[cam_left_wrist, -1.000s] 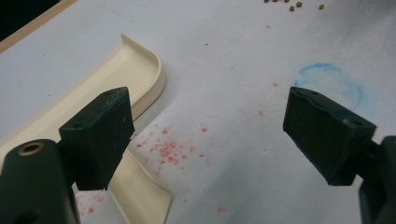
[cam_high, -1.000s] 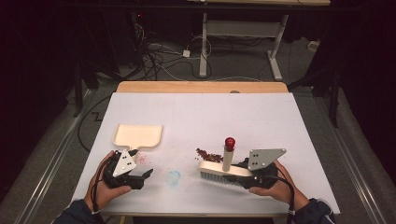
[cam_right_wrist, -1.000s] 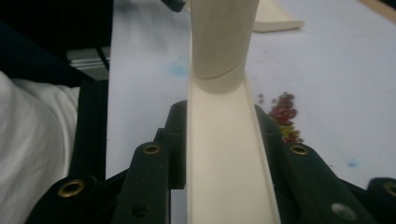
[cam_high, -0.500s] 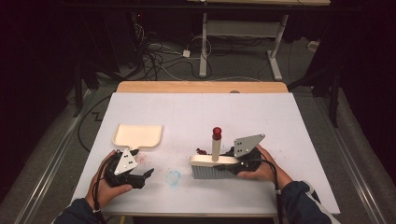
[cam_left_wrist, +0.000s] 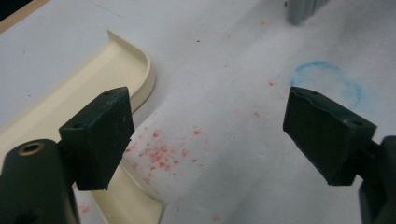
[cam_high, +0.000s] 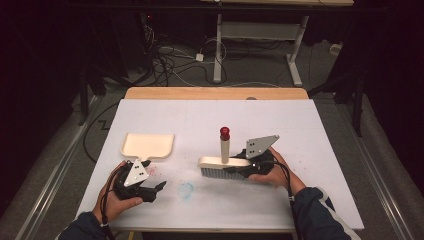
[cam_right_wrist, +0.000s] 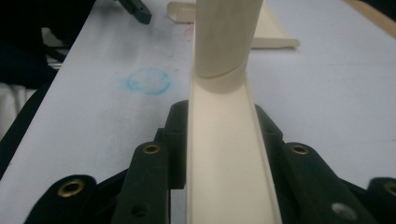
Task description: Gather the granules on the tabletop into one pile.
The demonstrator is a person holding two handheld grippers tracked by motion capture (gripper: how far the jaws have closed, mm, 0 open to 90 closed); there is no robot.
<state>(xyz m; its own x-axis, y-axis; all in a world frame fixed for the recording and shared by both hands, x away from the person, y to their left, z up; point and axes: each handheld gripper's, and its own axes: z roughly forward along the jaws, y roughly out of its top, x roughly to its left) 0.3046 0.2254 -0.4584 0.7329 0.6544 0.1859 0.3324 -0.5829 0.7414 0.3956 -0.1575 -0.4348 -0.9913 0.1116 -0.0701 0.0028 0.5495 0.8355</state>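
The right gripper [cam_high: 250, 166] is clamped on the cream back of a brush [cam_high: 225, 164], its two black jaws pressing the brush's long body from either side, as the right gripper view shows from close up. The brush rests bristles-down on the white counter [cam_high: 310, 130], a little right of the middle, with its round handle [cam_high: 225, 147] standing upright and ending in a red cap [cam_high: 225, 133]. The hand that carries this gripper lies on the counter just behind the brush.

The left gripper [cam_high: 152, 191] sits near the front left of the counter with its jaws spread wide and nothing between them. In the left gripper view those jaws frame a scatter of small red crumbs [cam_left_wrist: 161, 154] on the bare counter, right at the open lip of a cream dustpan [cam_left_wrist: 93, 88]. In the high view the dustpan [cam_high: 148, 145] lies flat just beyond the left gripper, well apart from the brush.

Between the two grippers, a faint blue ring [cam_high: 186, 190] marks the counter surface. A few more red specks lie beside it.
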